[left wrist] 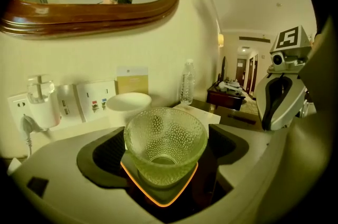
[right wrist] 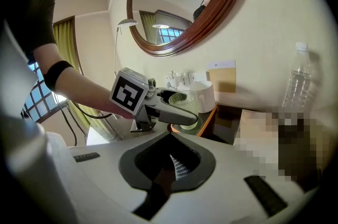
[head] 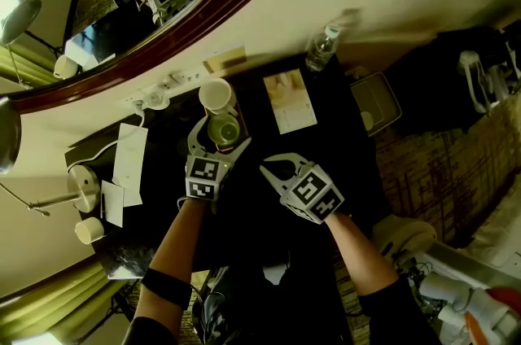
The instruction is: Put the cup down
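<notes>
LEFT: left gripper [head: 218,141] is holding its jaws wide apart, flanking the cup without pressing | CUP: green glass cup [left wrist: 165,146] is sitting upright on orange-edged coaster [left wrist: 158,197], just before white mug [left wrist: 128,101] | RIGHT: right gripper [right wrist: 175,165] is keeping jaws together, gripping nothing, hovering near.

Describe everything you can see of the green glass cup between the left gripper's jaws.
The pale green, dimpled glass cup tapers toward its base and is empty and upright. It stands on a dark coaster with an orange edge, between the open jaws of the left gripper, whose pads stand clear of it.
</notes>
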`<action>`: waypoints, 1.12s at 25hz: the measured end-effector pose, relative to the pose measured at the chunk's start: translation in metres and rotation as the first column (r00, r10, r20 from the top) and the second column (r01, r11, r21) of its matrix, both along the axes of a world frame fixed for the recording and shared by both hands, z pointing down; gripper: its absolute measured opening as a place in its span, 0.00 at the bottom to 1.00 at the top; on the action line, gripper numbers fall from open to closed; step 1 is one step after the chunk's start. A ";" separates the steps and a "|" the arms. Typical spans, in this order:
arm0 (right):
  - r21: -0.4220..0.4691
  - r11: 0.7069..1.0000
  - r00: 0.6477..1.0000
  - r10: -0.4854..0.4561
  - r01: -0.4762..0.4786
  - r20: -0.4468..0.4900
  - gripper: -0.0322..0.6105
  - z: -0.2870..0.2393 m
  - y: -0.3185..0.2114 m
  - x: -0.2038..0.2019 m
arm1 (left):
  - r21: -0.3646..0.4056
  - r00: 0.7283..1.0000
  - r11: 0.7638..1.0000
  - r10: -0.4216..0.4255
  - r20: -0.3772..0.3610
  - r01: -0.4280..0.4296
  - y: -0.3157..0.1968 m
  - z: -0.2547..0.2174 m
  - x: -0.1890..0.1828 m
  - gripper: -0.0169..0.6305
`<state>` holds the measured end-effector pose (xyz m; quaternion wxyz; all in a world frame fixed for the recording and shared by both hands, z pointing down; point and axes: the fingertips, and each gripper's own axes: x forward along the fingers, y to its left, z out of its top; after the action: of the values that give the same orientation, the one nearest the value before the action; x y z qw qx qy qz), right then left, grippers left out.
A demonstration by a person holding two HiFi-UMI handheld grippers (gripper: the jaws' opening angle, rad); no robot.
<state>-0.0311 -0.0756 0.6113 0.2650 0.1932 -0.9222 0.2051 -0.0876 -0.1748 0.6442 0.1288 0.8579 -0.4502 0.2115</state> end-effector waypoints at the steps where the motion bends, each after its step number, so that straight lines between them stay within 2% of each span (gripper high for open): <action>1: 0.002 1.000 1.000 0.003 -0.003 0.000 0.05 0.000 0.000 0.001 | 0.002 1.000 1.000 0.001 0.005 -0.001 0.000 -0.001 0.000 0.80; 9: 0.010 1.000 1.000 0.020 -0.020 -0.018 0.05 -0.007 0.004 0.016 | 0.007 0.999 1.000 0.000 0.035 -0.001 0.021 -0.030 -0.008 0.80; 13: 0.015 0.999 0.999 0.036 -0.036 -0.032 0.05 -0.019 0.004 0.028 | 0.008 0.998 1.000 0.002 0.057 -0.003 0.042 -0.059 -0.015 0.80; 17: 0.027 0.999 0.998 0.035 -0.034 -0.050 0.05 -0.037 0.004 0.039 | 0.014 0.999 1.000 -0.016 0.039 0.015 0.065 -0.098 -0.021 0.79; 20: 0.032 0.999 0.998 0.041 -0.040 -0.053 0.05 -0.052 0.004 0.044 | 0.015 0.998 0.999 -0.053 0.022 0.052 0.085 -0.125 -0.031 0.68; 22: 0.044 0.998 0.997 0.047 -0.044 -0.058 0.05 -0.056 0.003 0.050 | 0.024 0.996 0.996 -0.089 0.016 0.089 0.100 -0.141 -0.039 0.55; 24: 0.050 0.998 0.997 0.053 -0.050 -0.063 0.05 -0.058 0.004 0.056 | 0.047 0.991 0.990 -0.131 0.012 0.130 0.114 -0.153 -0.048 0.37; 28: 0.063 0.997 0.996 0.059 -0.055 -0.063 0.05 -0.069 -0.001 0.058 | 0.074 0.977 0.974 -0.212 -0.008 0.212 0.134 -0.174 -0.069 0.17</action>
<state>0.0274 -0.0769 0.5427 0.2828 0.2338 -0.9131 0.1777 -0.1567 -0.0412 0.4699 0.1188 0.8093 -0.5466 0.1794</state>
